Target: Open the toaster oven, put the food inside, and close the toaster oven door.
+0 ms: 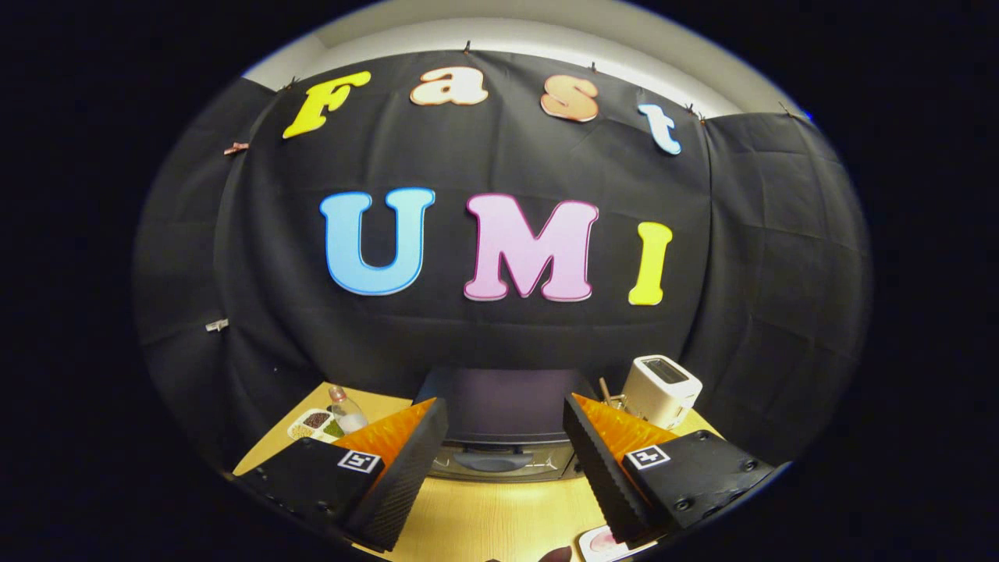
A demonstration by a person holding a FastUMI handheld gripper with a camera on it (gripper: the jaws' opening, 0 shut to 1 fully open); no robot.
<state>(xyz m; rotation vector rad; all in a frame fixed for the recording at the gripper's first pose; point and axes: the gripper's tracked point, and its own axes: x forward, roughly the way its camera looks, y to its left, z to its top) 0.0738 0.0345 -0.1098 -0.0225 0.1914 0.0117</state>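
A dark toaster oven [503,414] stands on the wooden table [484,515] straight ahead, seen from above. Its door looks closed, and its handle [493,460] shows between my two fingers. My gripper [506,421] hangs open above and in front of the oven, with nothing between the fingers. Below the right finger lies the corner of a plate [605,544] with something pink on it, mostly hidden. A dark rounded thing [556,555] sits just left of that plate; I cannot tell what it is.
A white pop-up toaster [662,390] stands right of the oven, with a thin brown stick [605,390] beside it. Left of the oven are a small clear bottle [346,412] and a divided tray [314,425] of grains. The booth's black cloth hangs close behind.
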